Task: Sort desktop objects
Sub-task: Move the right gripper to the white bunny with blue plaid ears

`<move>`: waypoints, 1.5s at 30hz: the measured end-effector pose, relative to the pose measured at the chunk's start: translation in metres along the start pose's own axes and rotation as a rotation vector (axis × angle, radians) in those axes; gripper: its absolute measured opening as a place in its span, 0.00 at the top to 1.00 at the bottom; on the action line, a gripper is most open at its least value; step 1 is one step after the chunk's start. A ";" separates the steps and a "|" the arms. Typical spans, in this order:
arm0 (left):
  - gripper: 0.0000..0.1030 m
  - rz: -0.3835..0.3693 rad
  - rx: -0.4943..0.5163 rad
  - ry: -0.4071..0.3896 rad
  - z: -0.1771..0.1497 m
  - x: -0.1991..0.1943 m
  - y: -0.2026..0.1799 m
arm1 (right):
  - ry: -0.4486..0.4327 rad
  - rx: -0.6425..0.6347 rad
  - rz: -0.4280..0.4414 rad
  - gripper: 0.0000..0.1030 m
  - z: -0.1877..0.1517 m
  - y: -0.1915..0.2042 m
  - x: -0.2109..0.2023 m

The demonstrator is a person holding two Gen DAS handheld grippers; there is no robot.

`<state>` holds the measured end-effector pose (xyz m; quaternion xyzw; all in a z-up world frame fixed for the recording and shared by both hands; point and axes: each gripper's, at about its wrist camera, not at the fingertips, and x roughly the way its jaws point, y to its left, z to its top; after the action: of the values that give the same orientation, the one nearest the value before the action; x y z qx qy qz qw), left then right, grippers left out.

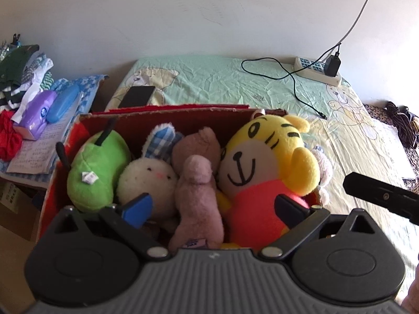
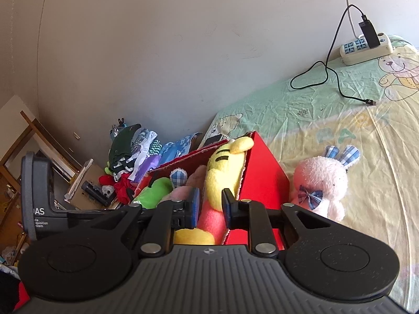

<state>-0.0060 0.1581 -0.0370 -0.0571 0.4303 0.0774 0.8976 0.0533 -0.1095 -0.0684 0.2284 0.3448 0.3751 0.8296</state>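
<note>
The left gripper [image 1: 214, 206] gapes wide over the toy-filled red box [image 1: 60, 183], while the right gripper [image 2: 210, 206], narrowed, hovers at the yellow tiger [image 2: 222, 175], a pink rabbit [image 2: 319, 183] sitting just right of the box.

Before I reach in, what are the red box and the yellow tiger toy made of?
The red box looks like cardboard with a smooth red outer face: its top edge shows a torn brown core. The yellow tiger toy looks like soft plush fabric, fuzzy and matte, with stitched black lines; its filling is hidden.
</note>
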 end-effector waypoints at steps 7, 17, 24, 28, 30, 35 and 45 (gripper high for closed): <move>0.03 0.011 -0.031 -0.042 0.001 -0.019 -0.016 | 0.027 0.041 -0.017 0.78 0.002 -0.033 -0.011; 0.03 -0.153 -0.034 -0.100 -0.007 -0.043 -0.057 | 0.108 0.164 -0.089 0.67 0.001 -0.104 0.004; 0.03 -0.269 0.020 -0.116 -0.012 -0.040 -0.097 | 0.175 0.245 -0.051 0.56 -0.004 -0.135 0.033; 0.03 -0.294 0.055 -0.099 -0.018 -0.037 -0.112 | 0.188 0.252 -0.025 0.55 -0.007 -0.139 0.050; 0.03 -0.301 0.054 -0.085 -0.019 -0.034 -0.116 | 0.196 0.252 -0.019 0.54 -0.008 -0.140 0.057; 0.03 -0.302 0.031 -0.054 -0.019 -0.028 -0.117 | 0.184 0.248 -0.002 0.54 -0.009 -0.143 0.070; 0.03 -0.293 0.034 -0.015 -0.015 -0.008 -0.130 | 0.187 0.268 0.019 0.75 -0.009 -0.155 0.056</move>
<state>0.0016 0.0272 -0.0353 -0.1036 0.4117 -0.0614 0.9033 0.1453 -0.1594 -0.1955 0.3044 0.4651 0.3533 0.7524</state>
